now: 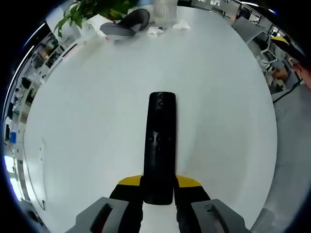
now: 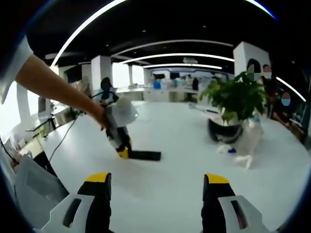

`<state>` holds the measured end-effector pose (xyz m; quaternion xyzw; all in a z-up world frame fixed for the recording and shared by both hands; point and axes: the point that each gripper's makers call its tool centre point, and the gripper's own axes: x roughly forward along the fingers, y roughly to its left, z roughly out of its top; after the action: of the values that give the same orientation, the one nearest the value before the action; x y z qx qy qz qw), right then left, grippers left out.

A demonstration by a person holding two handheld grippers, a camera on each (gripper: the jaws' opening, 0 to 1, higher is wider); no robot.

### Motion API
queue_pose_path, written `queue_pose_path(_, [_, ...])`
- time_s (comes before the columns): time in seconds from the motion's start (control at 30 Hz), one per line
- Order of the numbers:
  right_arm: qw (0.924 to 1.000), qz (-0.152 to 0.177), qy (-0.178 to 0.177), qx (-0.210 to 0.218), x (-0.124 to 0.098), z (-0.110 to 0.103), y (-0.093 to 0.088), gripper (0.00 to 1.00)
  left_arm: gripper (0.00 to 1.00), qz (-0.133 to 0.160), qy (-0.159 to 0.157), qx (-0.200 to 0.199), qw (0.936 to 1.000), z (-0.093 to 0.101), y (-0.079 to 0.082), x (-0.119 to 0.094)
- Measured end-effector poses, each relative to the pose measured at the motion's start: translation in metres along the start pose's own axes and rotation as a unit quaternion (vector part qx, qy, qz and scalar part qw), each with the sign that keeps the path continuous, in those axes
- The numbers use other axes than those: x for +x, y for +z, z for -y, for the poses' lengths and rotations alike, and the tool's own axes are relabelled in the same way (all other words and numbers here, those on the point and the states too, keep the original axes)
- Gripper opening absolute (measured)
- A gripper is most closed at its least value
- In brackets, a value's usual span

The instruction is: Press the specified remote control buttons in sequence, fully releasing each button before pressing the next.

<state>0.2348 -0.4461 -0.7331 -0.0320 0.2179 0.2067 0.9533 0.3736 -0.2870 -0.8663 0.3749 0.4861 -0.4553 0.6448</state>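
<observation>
White table (image 1: pixel 87 121) | one remote (image 1: pixel 160 145), left hand-held gripper (image 1: pixel 158 194) clamped | right hand-held gripper (image 2: pixel 155 187) apart

Left gripper (image 1: pixel 158 194): black fingers (image 1: pixel 129 204) with yellow tips, grey housing blocks on either side at near edge, dark slot in each block. Right gripper (image 2: pixel 156 187): same build, black fingers (image 2: pixel 99 204) capped yellow, pale grey casing with dark slot. Person's arm (image 2: pixel 58 87) bare, white short sleeve (image 2: pixel 12 60) at upper left.
</observation>
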Motion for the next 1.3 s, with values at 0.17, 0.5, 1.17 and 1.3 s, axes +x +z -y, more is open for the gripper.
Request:
queue_pose_path(0.17, [1.0,0.001,0.002,-0.002,-0.001,-0.001,0.0,0.75,0.23,0.0,0.0,-0.001,1.0,0.008,-0.002,-0.001])
queue_pose_path(0.5, [0.9999,0.002,0.009,-0.009,-0.003,-0.004,0.0,0.72,0.23,0.005,0.0,0.004,1.0,0.026,-0.007,-0.003])
queue_pose_path(1.17, [0.9994,-0.017,0.025,-0.013,-0.002,-0.011,-0.006,0.48,0.23,0.009,-0.006,0.022,0.9997,0.048,-0.014,-0.007])
queue_pose_path(1.3, [0.9993,-0.02,0.028,-0.014,-0.002,-0.013,-0.007,0.41,0.23,0.013,-0.006,0.018,0.9997,0.051,-0.015,-0.007])
